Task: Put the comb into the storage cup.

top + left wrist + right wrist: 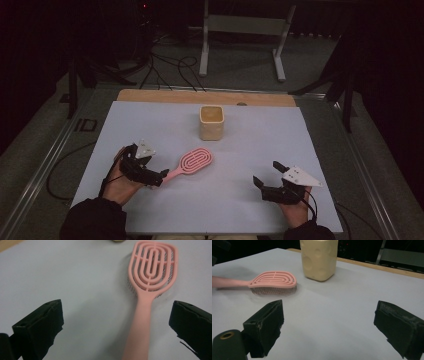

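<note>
Looking down on a pale blue-grey table in a dark room. Lying flat at left of centre, a pink hairbrush, bristles down, long axis running diagonally: oval head toward the far right, thin handle pointing to the near left. Standing farther back, near the middle of the far edge, a cream-coloured cup, upright and well apart from the brush.

Reaching in from the near left, the left gripper, jaws spread wide and holding nothing. Sitting right at the handle's end; from the left gripper view, handle passing up between the two black jaws, closer to the right-hand one, not yet touched by either, head lying straight ahead beyond them.

Hovering at the near right, the right gripper, jaws also gaping wide and empty, well apart from the brush.

Judging from this, left hand being far nearer and already lined up along the handle; closing across its width looking like the coming move.
</note>
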The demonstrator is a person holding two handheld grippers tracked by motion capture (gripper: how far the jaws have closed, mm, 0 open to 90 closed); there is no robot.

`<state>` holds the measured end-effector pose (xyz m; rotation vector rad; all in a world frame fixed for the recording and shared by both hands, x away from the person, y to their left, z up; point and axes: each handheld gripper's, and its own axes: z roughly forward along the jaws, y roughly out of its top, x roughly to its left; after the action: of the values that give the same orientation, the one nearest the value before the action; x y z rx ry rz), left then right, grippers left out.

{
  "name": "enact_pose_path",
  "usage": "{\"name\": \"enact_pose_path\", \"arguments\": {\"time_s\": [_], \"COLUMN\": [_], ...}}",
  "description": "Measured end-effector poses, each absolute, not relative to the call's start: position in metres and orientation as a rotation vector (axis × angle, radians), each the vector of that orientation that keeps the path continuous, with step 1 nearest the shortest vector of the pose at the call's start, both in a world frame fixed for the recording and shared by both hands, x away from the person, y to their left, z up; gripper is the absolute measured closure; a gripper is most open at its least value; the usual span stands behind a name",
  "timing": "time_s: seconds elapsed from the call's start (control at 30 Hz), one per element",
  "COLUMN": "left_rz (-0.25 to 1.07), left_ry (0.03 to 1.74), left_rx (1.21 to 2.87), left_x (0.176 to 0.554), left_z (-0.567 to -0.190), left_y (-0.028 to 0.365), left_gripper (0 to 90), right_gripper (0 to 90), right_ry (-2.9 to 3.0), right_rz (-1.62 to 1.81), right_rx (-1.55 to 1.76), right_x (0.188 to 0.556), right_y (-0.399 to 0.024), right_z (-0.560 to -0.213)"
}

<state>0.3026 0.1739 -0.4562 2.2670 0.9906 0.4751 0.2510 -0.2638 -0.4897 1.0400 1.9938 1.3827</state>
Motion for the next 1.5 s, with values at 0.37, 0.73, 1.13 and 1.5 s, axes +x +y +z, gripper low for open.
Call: {"name": "enact_pose_path", "arguments": {"time_s": [0.37, 0.73, 1.13, 1.5], "left_rz": [0.401, 0.326, 0.268, 0.242], "left_ry": [0.978, 0.966, 0.973, 0.999], "left_rx": [2.358, 2.446, 2.539, 2.625], "left_x": [0.313, 0.321, 0.331, 0.337], "left_z": [-0.465, -0.472, -0.48, -0.491], "left_y": [0.156, 0.14, 0.123, 0.111], "left_gripper": [0.3, 1.7, 4.1, 12.9], "right_gripper": [9.0, 9.1, 9.0, 9.0], "right_ry": [1.999, 2.008, 2.015, 2.02], "right_rz": [1.38, 1.372, 1.366, 1.359], "right_rx": [1.04, 1.043, 1.047, 1.048], "right_x": [0.251, 0.252, 0.252, 0.253], "right_y": [-0.264, -0.263, -0.263, -0.262], "right_z": [-0.49, -0.491, -0.492, -0.492]}}
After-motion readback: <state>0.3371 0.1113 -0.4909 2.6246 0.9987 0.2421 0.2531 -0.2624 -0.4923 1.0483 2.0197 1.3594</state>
